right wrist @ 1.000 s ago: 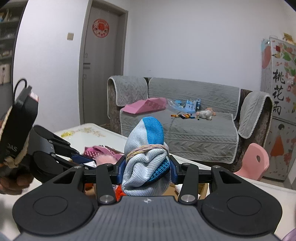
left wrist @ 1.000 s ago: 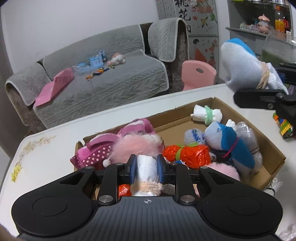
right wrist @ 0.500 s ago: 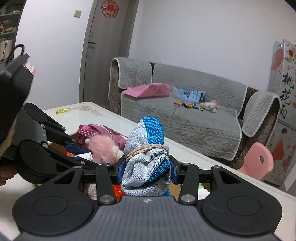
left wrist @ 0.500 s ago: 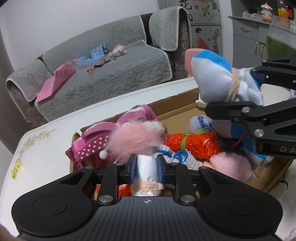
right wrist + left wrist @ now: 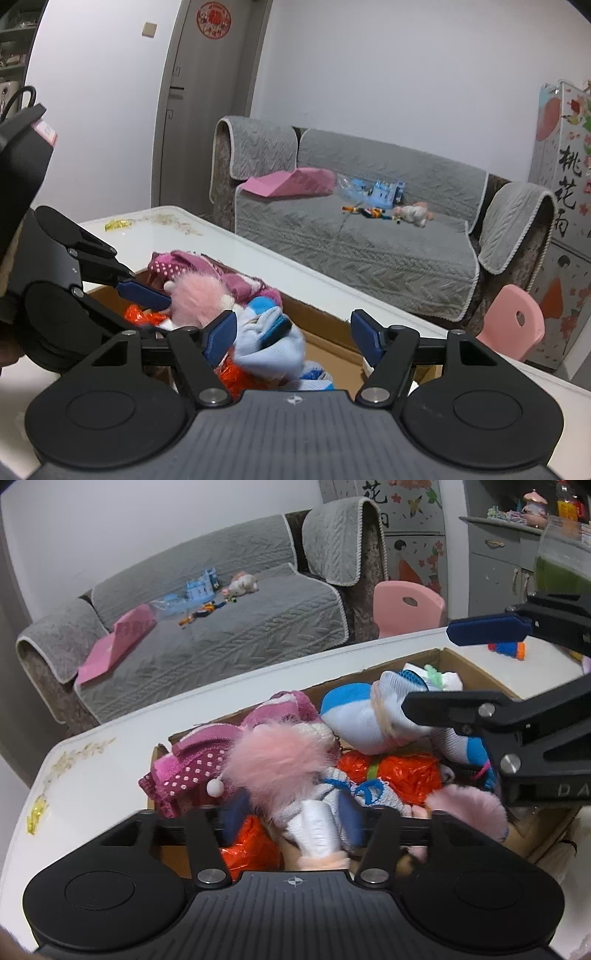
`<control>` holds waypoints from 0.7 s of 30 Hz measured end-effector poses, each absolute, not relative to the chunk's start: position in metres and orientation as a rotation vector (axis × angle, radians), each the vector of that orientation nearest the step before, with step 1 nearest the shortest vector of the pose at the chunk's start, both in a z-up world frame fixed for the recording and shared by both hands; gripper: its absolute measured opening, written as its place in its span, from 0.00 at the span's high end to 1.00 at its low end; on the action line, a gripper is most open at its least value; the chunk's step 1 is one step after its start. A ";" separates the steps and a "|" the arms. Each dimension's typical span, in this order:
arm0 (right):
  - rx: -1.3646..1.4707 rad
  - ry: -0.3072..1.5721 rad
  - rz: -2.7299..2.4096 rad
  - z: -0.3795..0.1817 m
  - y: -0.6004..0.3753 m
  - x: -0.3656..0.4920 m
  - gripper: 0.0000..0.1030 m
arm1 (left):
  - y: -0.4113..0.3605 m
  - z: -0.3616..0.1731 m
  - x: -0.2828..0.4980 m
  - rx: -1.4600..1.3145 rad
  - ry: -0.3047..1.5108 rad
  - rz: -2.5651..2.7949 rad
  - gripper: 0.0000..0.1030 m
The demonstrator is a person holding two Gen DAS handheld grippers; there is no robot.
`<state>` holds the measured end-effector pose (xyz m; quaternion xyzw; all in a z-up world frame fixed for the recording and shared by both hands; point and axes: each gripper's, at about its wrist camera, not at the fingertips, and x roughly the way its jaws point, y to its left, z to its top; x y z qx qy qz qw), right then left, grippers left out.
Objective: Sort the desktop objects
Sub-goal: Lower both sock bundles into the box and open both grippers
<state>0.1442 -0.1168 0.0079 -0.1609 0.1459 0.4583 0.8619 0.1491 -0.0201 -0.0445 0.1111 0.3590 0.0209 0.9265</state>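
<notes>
Step in hand, as judged: release. Both bundles are being let go into the cardboard box (image 5: pixel 476 672), which sits on the white worktop (image 5: pixel 92 775).

Lower centre of the left wrist view: left gripper (image 5: pixel 291 821), jaws opening, pads clear of the white rolled sock (image 5: pixel 314 830), which stands loose between them on the heap. Ribbed knit, soft cylinder, peach cuff at its base.

Left of the pile: magenta dotted sock (image 5: pixel 188 771), nubbly; beside it a pink fluffy pom-pom (image 5: pixel 273 764), long-haired. Centre: orange crinkly bundle (image 5: pixel 391 771), shiny film, tied with a green band.

Right half: right gripper (image 5: pixel 291 334), jaws opening, spread wide. The blue-and-white sock bundle (image 5: pixel 269 343) leans by the left pad; it looks free of the grip, resting on the heap in the box.

Next move, likely: lift both grippers straight up clear of the soft pile without snagging knit or fluff, then look for remaining items on the worktop.
</notes>
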 end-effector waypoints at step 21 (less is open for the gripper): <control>-0.190 0.314 1.080 0.031 -0.211 0.094 0.15 | -0.013 -0.013 0.067 0.217 0.641 -0.039 0.09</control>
